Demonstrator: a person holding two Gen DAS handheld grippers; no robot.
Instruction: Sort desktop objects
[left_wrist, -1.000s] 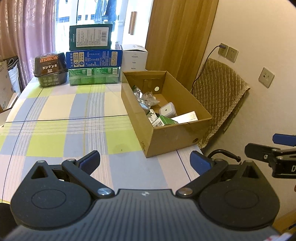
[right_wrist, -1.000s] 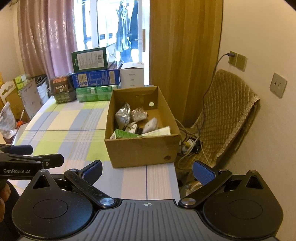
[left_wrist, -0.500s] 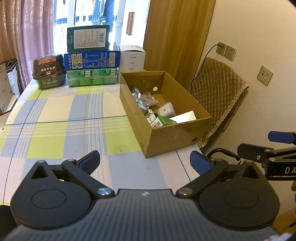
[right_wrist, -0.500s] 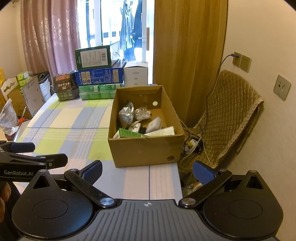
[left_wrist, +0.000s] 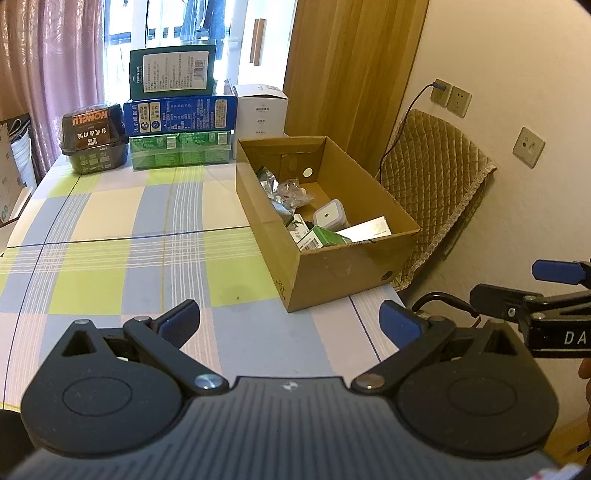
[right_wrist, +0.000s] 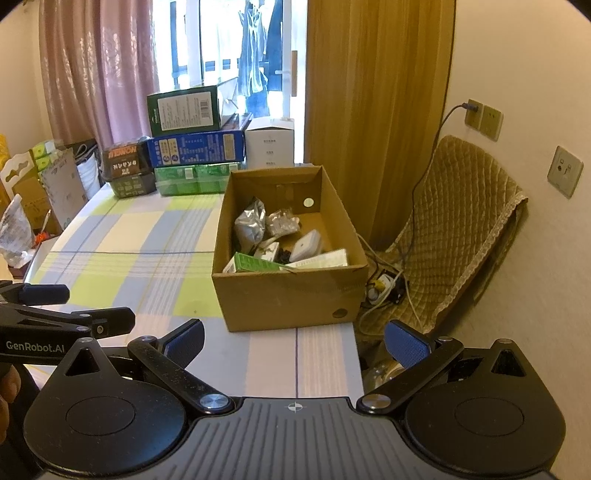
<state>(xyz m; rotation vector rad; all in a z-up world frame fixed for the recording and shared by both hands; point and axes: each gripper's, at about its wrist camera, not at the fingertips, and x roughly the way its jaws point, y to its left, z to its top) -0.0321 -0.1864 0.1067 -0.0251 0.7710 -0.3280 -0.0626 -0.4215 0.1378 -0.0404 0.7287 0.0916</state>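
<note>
— Checked tablecloth (left_wrist: 110, 229) is lying bare ahead of both sets of fingers. Where are the things to sort?

— They are sitting in the box (right_wrist: 288, 295), straight ahead of the right gripper (right_wrist: 293, 339) and ahead-right of the left gripper (left_wrist: 290, 321): a foil bag (right_wrist: 251, 221), a white case (right_wrist: 306, 245), a green carton (right_wrist: 255, 264). Both grippers are hovering with fingers spread wide, gripping nothing.

— What could be going wrong from here?

— The box is standing at the table's right edge, near the chair (right_wrist: 458, 229); a push from a finger could be tipping it off. The grippers are also hanging close together, so a swing could be knocking one against the other.

— Anything hard to make out?

— The box's near wall is hiding its lower contents, and the stacked boxes (left_wrist: 177, 125) far ahead are showing print too small to read.
</note>
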